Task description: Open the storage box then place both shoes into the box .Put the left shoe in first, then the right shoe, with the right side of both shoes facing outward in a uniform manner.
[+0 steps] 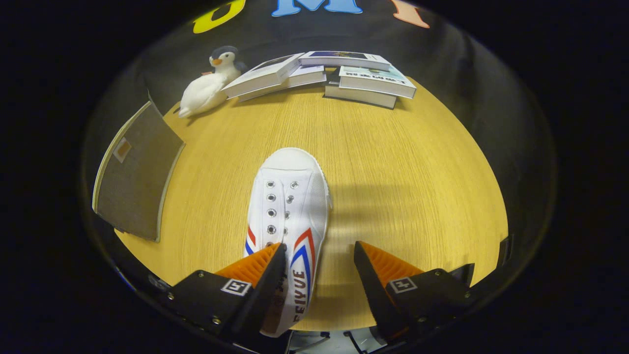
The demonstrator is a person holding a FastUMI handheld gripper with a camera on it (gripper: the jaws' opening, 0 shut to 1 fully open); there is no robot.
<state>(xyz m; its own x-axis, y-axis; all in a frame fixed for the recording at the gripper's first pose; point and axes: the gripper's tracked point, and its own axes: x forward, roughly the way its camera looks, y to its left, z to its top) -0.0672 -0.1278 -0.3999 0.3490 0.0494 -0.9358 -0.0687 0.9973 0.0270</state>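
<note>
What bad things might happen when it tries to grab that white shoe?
1. The hand-held gripper is open, and the shoe sits off-centre, against the left finger. Closing now could push it sideways instead of gripping it.
2. A grip on the soft upper might fold it, so the shoe could slip out and land on the table.
3. The grey box looks like it lies flat and unopened, so there may be nowhere to put the shoe.

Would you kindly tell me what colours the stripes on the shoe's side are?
Red and blue chevron stripes on the white shoe, best seen in the gripper view.
</note>
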